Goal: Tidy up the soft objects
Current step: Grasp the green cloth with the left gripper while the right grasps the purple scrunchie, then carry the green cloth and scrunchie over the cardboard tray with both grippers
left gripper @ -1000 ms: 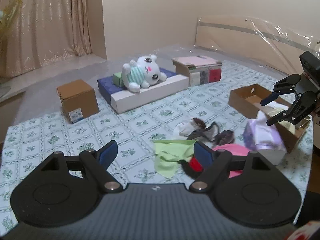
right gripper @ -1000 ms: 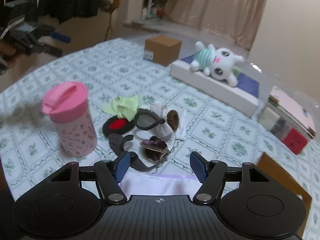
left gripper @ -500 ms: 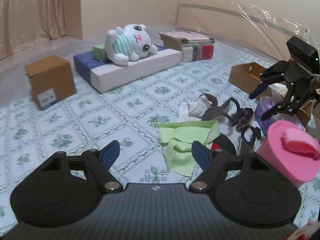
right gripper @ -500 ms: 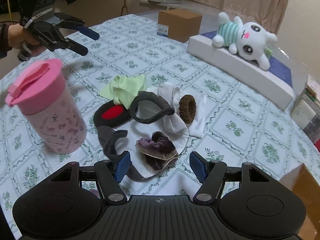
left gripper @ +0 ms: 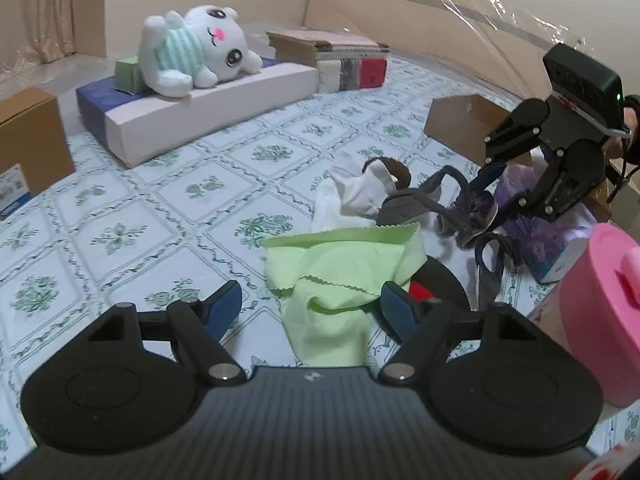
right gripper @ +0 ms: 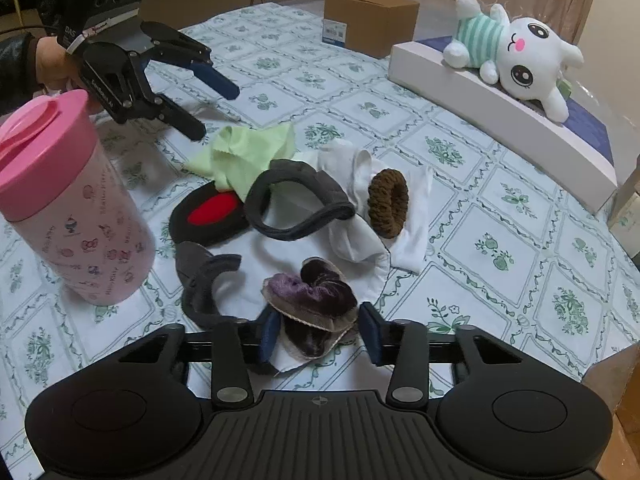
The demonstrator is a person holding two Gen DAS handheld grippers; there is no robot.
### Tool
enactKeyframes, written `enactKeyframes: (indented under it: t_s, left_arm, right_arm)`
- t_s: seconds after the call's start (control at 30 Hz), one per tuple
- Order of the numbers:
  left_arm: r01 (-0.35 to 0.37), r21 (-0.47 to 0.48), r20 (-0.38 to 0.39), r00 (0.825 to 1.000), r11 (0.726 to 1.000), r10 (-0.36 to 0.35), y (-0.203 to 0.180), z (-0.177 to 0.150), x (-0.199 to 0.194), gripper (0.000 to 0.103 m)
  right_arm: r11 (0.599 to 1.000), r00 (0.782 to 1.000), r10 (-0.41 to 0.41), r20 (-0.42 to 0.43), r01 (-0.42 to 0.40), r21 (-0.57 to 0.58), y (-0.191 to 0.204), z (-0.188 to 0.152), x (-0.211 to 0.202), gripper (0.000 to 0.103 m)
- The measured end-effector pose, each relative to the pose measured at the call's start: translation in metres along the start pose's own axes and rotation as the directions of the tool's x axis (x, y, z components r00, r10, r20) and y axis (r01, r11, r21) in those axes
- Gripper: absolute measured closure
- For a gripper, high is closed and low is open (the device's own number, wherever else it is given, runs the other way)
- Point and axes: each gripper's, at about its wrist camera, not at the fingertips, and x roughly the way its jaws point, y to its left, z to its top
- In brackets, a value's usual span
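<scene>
A pile of soft things lies on the patterned tablecloth: a green cloth (left gripper: 340, 256), a white cloth (right gripper: 360, 184), a brown scrunchie (right gripper: 387, 202), dark grey bands (right gripper: 296, 200), a red-and-black pad (right gripper: 210, 216) and a purple velvet scrunchie (right gripper: 312, 300). My right gripper (right gripper: 318, 334) is open, its fingers either side of the purple scrunchie. My left gripper (left gripper: 310, 308) is open, with the near edge of the green cloth between its fingers. The left gripper also shows in the right wrist view (right gripper: 208, 100).
A pink lidded tumbler (right gripper: 68, 200) stands left of the pile. A white plush toy (left gripper: 192, 56) lies on a long white-and-blue box (left gripper: 208, 100). Stacked books (left gripper: 332, 60), a brown carton (right gripper: 370, 20), an open cardboard box (left gripper: 464, 116) and a purple tissue pack (left gripper: 552, 240) stand around.
Both grippers have moved down and in toward the pile. The right one now has the purple scrunchie between its fingers, which have narrowed; the left one is at the green cloth.
</scene>
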Motion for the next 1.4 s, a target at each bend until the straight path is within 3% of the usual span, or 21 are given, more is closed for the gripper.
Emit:
enactKeyframes:
  t_s: [0.17, 0.27, 0.53, 0.6, 0.73, 0.9, 1.2, 1.4]
  left_arm:
    - [-0.004, 0.023, -0.039, 0.999, 1.0, 0.005, -0.001, 0.001, 0.018, 0.044]
    - [-0.003, 0.036, -0.054, 0.999, 0.999, 0.005, -0.004, 0.002, 0.025, 0.05]
    - [-0.005, 0.1, -0.108, 0.994, 0.995, 0.016, -0.016, 0.003, 0.036, 0.085]
    - [-0.009, 0.083, -0.107, 0.994, 0.997, 0.018, -0.016, 0.003, 0.034, 0.1]
    - [-0.035, 0.03, -0.033, 0.999, 0.999, 0.036, -0.012, 0.005, 0.013, 0.101]
    - [-0.12, -0.04, 0.054, 0.991, 0.992, 0.122, -0.009, 0.008, -0.027, 0.102]
    - [-0.247, -0.139, 0.075, 0.963, 0.959, 0.259, -0.033, 0.003, -0.09, 0.102]
    - [-0.331, -0.212, 0.068, 0.934, 0.919, 0.352, -0.064, -0.007, -0.123, 0.102]
  right_arm:
    - [1.0, 1.0, -0.019, 0.005, 0.019, 0.012, -0.003, 0.001, 0.002, 0.082]
    - [0.999, 1.0, -0.027, 0.011, 0.027, 0.019, -0.004, 0.001, 0.002, 0.087]
    - [0.998, 0.998, -0.053, 0.02, 0.052, 0.033, -0.002, -0.002, -0.002, 0.093]
    - [0.997, 0.998, -0.062, 0.029, 0.061, 0.037, 0.0, -0.003, -0.005, 0.094]
    - [0.994, 0.994, -0.085, 0.063, 0.08, 0.073, -0.001, -0.002, -0.017, 0.095]
    - [0.987, 0.988, -0.12, 0.096, 0.109, 0.12, 0.002, 0.001, -0.035, 0.096]
    - [0.972, 0.972, -0.18, 0.151, 0.152, 0.177, 0.023, 0.003, -0.078, 0.096]
    - [0.953, 0.957, -0.225, 0.183, 0.177, 0.247, 0.042, -0.007, -0.109, 0.096]
